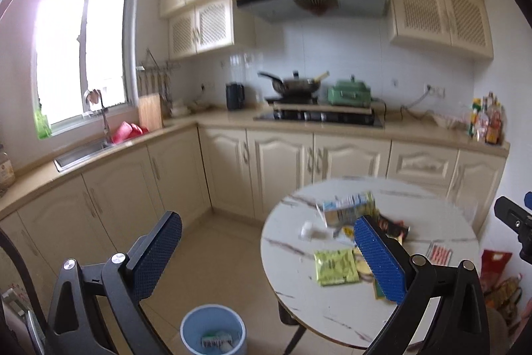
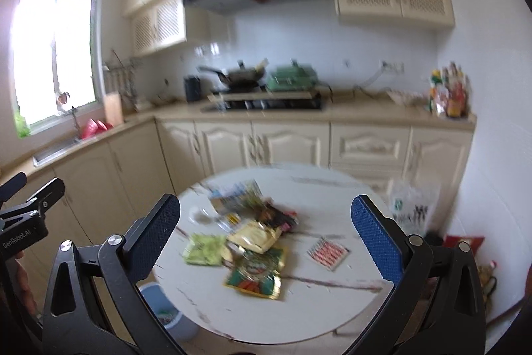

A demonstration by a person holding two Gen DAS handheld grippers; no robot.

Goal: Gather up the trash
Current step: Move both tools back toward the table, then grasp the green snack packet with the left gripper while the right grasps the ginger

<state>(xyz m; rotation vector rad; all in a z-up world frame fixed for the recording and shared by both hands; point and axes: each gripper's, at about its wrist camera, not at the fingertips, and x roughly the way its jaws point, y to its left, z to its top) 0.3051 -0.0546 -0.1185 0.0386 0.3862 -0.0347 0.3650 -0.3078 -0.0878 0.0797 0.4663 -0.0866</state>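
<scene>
Both tongs, left (image 1: 268, 247) and right (image 2: 266, 230), spread wide, empty, above round white marble counter (image 2: 332, 198) strewn with crumpled wrappers (image 2: 257, 271), pale blue plastic bin (image 1: 212, 326) beside it.

A home kitchen: cream cabinets (image 1: 282, 168), hob (image 1: 319, 117), range hood (image 1: 312, 0), sink (image 1: 83, 152).

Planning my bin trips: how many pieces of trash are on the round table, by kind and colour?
carton: 1
light-green packet: 1
yellow packet: 1
dark packet: 1
green-gold packet: 1
red-striped packet: 1
white scrap: 1
Total: 7 clearly visible
</scene>
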